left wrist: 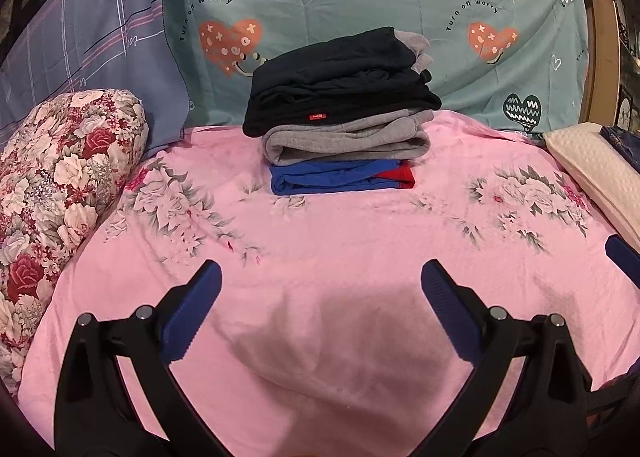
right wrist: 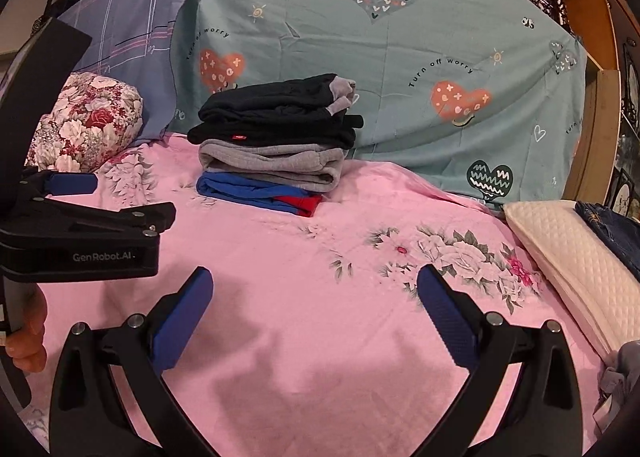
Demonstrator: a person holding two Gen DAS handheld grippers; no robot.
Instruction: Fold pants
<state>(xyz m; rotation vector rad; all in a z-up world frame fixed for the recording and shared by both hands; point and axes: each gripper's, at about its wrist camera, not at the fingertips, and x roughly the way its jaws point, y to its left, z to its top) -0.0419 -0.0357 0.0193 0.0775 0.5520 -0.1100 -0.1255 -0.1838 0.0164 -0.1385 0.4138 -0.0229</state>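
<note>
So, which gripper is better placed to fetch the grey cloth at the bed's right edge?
Probably the right. The grey cloth lies close beside the right gripper, on its right side, while the left gripper is on the other side, farther away. Both are open and empty.

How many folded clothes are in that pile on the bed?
3 that I can tell. The blue and red garment is at the bottom, the gray garment in the middle, the black garment on top. Gray cuffs peek out up there, so another might hide inside.
</note>
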